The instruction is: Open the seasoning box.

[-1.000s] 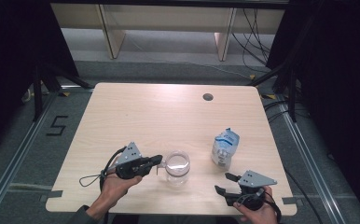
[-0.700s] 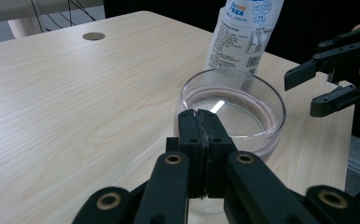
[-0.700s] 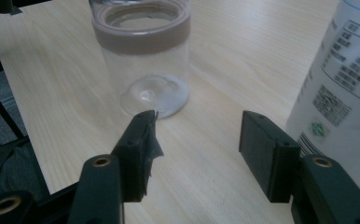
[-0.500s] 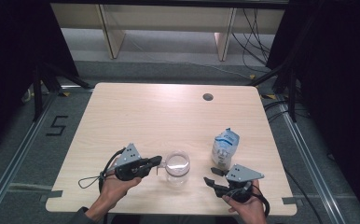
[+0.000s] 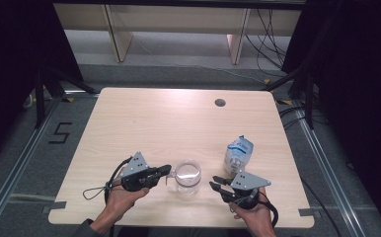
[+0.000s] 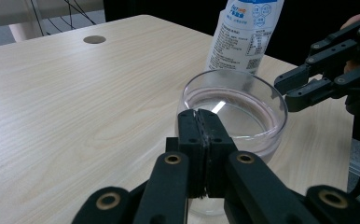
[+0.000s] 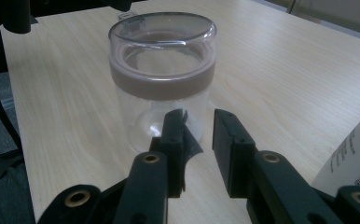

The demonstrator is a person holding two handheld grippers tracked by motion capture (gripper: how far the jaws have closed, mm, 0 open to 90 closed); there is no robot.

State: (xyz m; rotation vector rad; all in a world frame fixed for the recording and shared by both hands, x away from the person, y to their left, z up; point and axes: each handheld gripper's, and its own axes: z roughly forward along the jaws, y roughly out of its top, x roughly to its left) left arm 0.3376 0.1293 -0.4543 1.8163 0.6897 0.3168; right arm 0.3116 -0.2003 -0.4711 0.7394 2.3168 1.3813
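High view: a clear glass jar (image 5: 187,176) stands upright near the front edge of the table (image 5: 178,123), between the two grippers; its glass is hard to tell from the wood beneath.
Left gripper (image 5: 165,171): its tips are at the jar's left rim; from above the contact is too small to make out.
Left gripper view: the fingers (image 6: 189,140) are pressed together on the jar's near rim, and the wall of the jar (image 6: 243,114) between them is hidden by the pads. The jar's base is cut off behind the linkage.
Right gripper (image 5: 217,183): just right of the jar, apart from it, pointing at it.
Right gripper view: the fingers (image 7: 229,140) stand a narrow gap apart and have just been closing, with nothing between them. They cover the lower front of the jar (image 7: 162,74).
Jar detail: a brownish band rings it below the open mouth.
Bottle (image 5: 238,155): white with blue print, upright just behind the right gripper. Its top is cut off in the left gripper view (image 6: 243,32), and the label text is too small to read.
Hands: cut off at the bottom edge of the high view.
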